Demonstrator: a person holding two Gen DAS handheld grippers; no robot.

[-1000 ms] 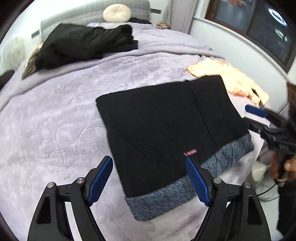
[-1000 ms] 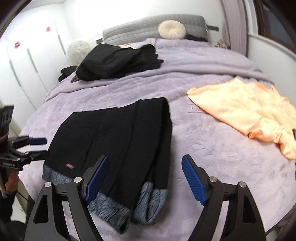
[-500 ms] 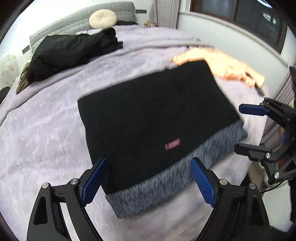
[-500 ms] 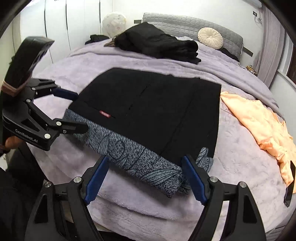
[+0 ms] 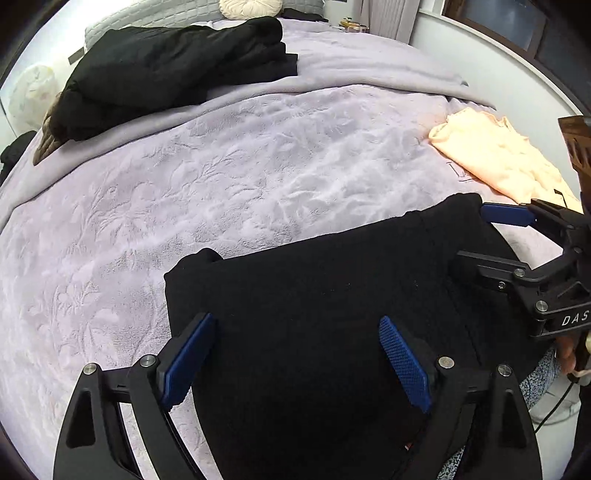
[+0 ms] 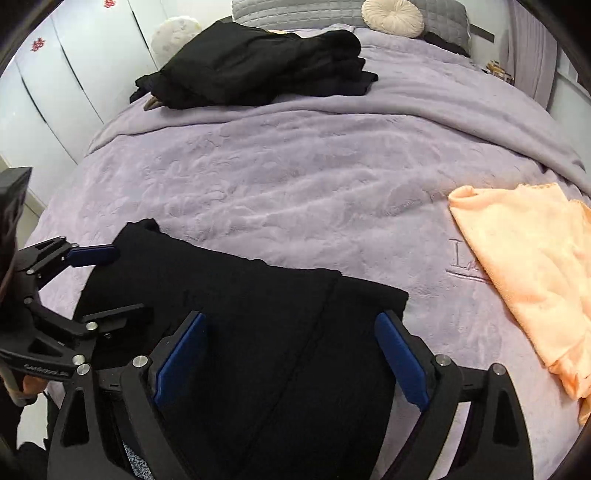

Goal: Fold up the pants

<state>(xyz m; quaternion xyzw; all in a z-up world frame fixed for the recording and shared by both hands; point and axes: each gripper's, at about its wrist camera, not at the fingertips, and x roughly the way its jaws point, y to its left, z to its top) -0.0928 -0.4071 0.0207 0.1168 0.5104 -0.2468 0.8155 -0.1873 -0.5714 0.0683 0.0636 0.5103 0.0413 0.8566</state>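
Left gripper (image 5: 295, 360): blue pads set wide apart, nothing pinched between them; it hangs over the black cloth at the near edge of the bed, pointing steeply down.
Right gripper (image 6: 291, 356): jaws opening, pads spread on either side of the black cloth without pressing it; also tilted steeply down.
Each seen from the other: in the left wrist view the right gripper comes in from three o'clock, its upper blue pad at the cloth's far right corner; in the right wrist view the left gripper comes in from nine o'clock, by the cloth's far left corner.
Pants (image 5: 332, 314): black, folded into a broad flat panel, lying at six o'clock on the bed right under both grippers; a seam runs down the right part.
Waistband (image 5: 539, 380): speckled grey-blue strip peeking out at four o'clock, mostly hidden, so I can't say how far it runs.
Hand (image 5: 567, 350): a person's fingers wrapped on the right gripper's handle.
Blanket (image 6: 295, 192): lilac, embossed plush, covering the whole bed.
Orange garment (image 6: 528, 266): crumpled at three o'clock, well apart from the pants.
Dark clothes pile (image 6: 258, 70): heaped at twelve o'clock near the headboard.
Round cushion (image 6: 391, 16): cream, against the grey headboard, just beyond the pile.
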